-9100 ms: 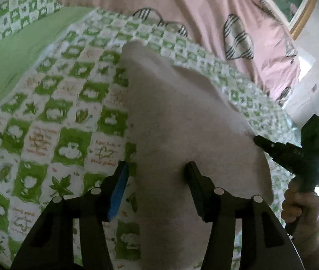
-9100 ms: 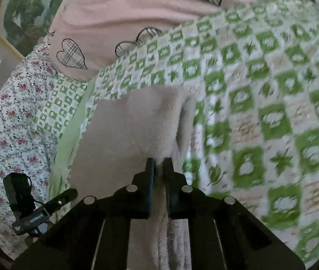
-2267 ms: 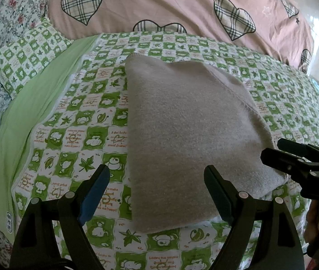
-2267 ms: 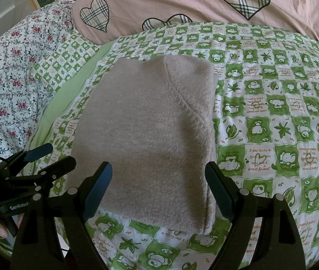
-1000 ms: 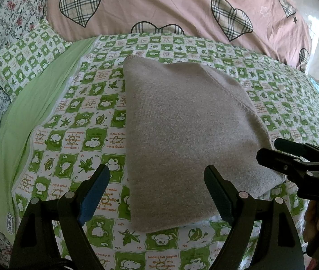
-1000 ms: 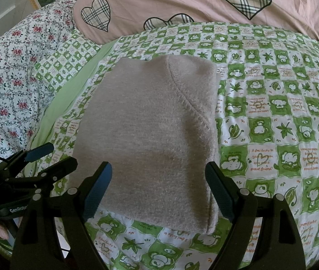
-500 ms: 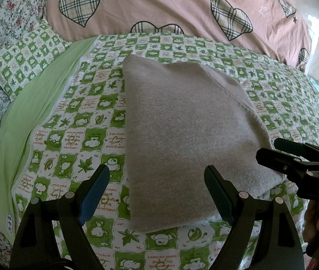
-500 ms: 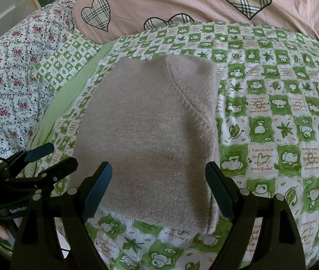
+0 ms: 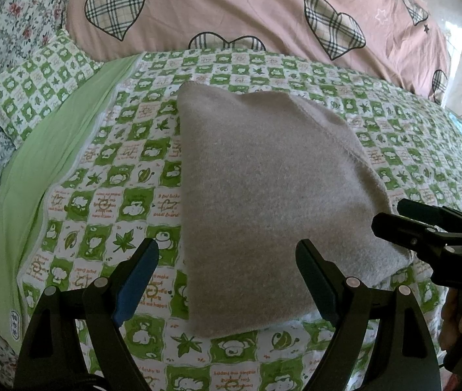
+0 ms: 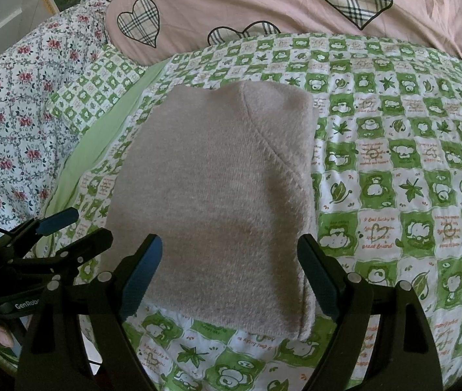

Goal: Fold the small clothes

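A grey-beige knitted garment (image 9: 263, 189) lies folded into a thick rectangle on the green checked bedspread (image 9: 107, 195); it also shows in the right wrist view (image 10: 218, 195). My left gripper (image 9: 227, 270) is open and empty, held just short of the garment's near edge. My right gripper (image 10: 229, 264) is open and empty, also at the near edge, its jaws as wide as the fold. The right gripper shows at the right of the left wrist view (image 9: 426, 228), and the left gripper at the left of the right wrist view (image 10: 64, 231).
A pink pillow with plaid hearts (image 9: 263, 13) lies along the far side of the bed. A floral sheet (image 10: 12, 97) and a plain green strip (image 9: 51, 163) run along the left. A small checked pillow (image 9: 38, 88) sits at the far left.
Over nine seconds the right gripper let go of the garment and both grippers drew back from it. In the last second nothing has visibly moved.
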`<state>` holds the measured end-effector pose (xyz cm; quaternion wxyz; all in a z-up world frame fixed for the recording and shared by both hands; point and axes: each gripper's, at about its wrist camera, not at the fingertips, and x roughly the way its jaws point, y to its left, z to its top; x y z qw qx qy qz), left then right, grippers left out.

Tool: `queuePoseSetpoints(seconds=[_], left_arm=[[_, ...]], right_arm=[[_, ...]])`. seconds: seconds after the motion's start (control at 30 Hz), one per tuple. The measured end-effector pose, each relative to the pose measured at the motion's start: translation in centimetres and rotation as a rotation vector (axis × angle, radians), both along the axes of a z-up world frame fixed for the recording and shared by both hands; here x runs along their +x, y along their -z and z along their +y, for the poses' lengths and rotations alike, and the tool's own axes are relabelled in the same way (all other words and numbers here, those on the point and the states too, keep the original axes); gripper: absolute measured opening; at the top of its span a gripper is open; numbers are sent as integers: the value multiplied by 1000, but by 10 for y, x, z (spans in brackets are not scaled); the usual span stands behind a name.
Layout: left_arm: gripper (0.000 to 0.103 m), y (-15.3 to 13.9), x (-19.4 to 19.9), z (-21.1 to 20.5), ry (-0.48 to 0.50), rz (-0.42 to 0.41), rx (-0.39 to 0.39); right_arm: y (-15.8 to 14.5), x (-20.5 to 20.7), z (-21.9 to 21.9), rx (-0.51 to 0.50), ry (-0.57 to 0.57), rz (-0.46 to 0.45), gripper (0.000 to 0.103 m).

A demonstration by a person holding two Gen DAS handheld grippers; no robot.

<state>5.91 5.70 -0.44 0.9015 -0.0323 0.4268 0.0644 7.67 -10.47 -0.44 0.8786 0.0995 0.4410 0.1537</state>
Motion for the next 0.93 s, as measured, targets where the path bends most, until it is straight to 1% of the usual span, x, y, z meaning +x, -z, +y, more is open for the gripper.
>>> queuePoseSetpoints(seconds=[0.23,0.33,0.57,0.93], left_arm=[[86,-1,5,3,2,-6,-8],[86,-2,6,4,1,-12,-3],[86,-7,10,6,-8,-48,38],[86,-8,16,15,-37,-48,46]], right_arm=[[-5,2,-4,-9,3,-12,85],[-7,4,-5,-8,5,-15,85],[-8,7,-5,-10,1,-19,85],[-9,14,-4,-9,-1,-15,85]])
